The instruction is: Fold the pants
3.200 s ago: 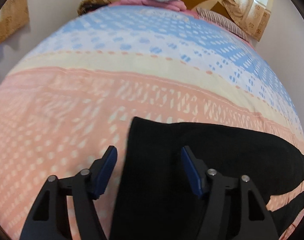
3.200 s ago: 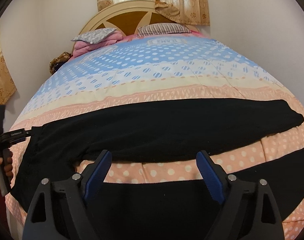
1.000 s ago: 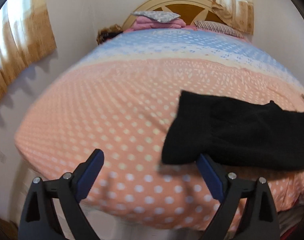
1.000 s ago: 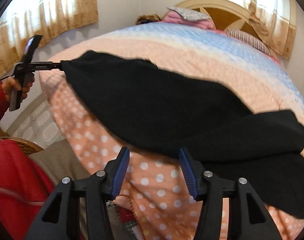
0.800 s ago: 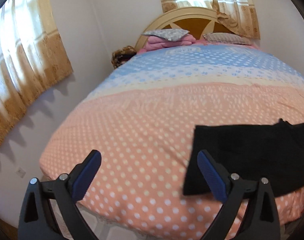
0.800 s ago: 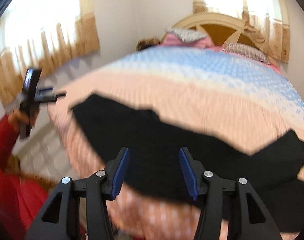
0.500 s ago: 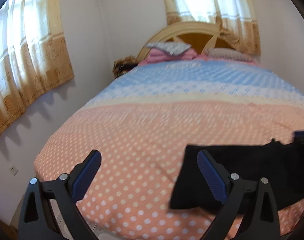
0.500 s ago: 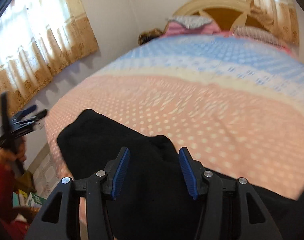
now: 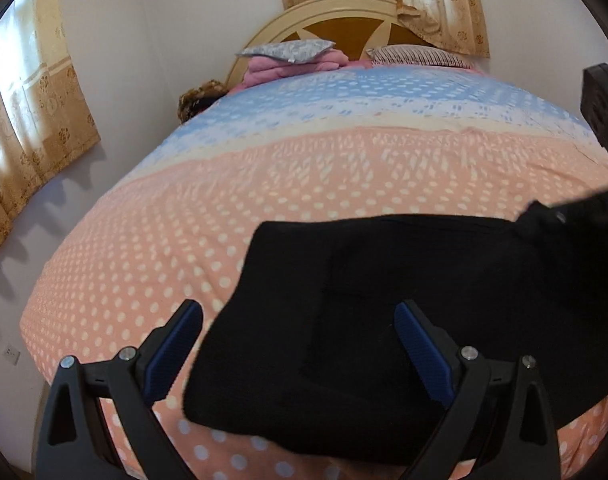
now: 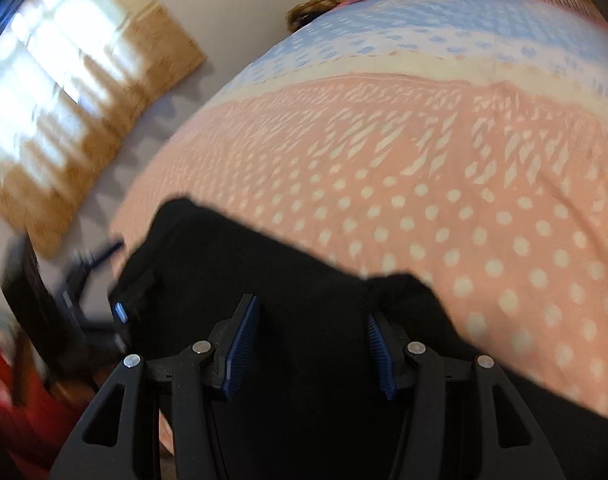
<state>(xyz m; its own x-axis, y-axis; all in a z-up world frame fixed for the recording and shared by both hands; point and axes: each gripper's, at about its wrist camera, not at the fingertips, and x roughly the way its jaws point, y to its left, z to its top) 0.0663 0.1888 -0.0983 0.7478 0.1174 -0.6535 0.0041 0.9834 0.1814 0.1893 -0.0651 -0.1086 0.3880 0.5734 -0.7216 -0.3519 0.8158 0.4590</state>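
Pants (image 9: 384, 320) lie folded beneath left tool (image 9: 300, 332), wide open, and right tool (image 10: 310, 328), half open, both empty.

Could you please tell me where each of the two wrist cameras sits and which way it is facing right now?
Left wrist: sits on the left gripper, low over the foot of the bed, facing the headboard; its open blue fingers straddle the black pants.
Right wrist: sits on the right gripper, close above the pants, facing up the bed and leftward toward the curtain; its fingers show, blurred.
Shared: pants, bed, and each view catches the other gripper at its edge.
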